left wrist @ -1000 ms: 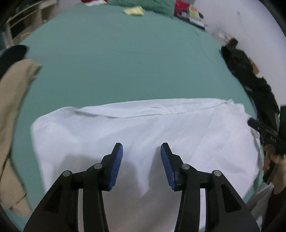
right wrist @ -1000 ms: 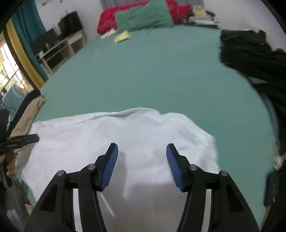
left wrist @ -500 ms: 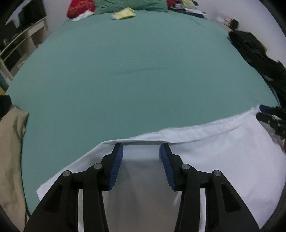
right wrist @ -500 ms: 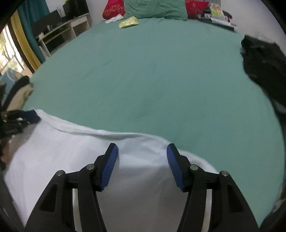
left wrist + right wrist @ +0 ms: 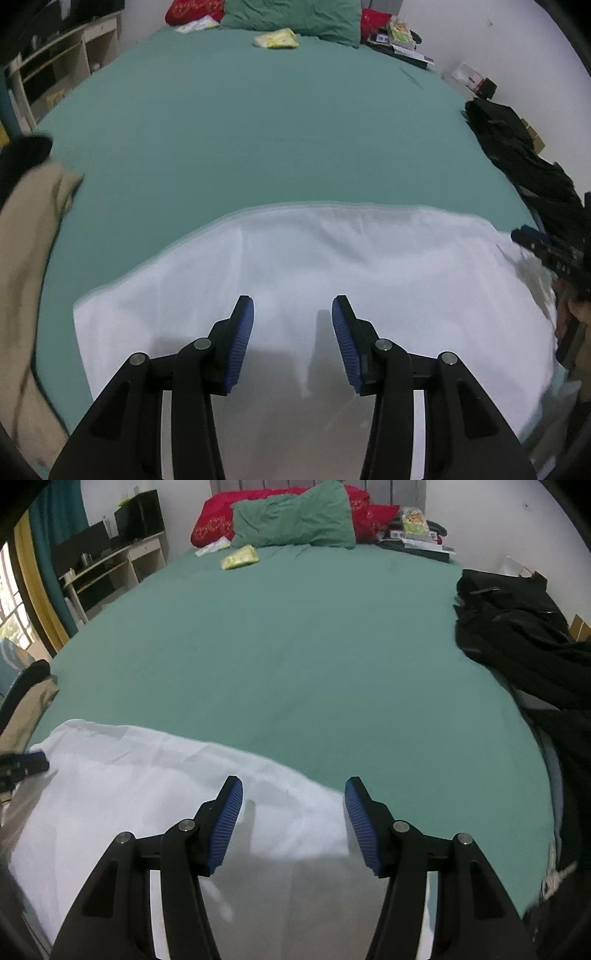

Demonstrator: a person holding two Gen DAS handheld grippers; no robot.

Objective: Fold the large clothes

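A large white garment lies spread flat on the green bed sheet, close to the near edge. My left gripper hovers over its middle, open, with nothing between the blue pads. My right gripper hangs open over the garment's right end, also with nothing in it. In the left wrist view the right gripper shows at the right edge with a hand behind it. At the left edge of the right wrist view the left gripper's tip appears.
A heap of black clothes covers the bed's right side. A beige garment hangs at the left. Green and red pillows and a yellow packet lie at the far end. A desk stands at the far left.
Half a second ago both grippers were forward at the garment's far edge; now they are back over its body, roughly where they were one second ago. Jaw gaps are unchanged.
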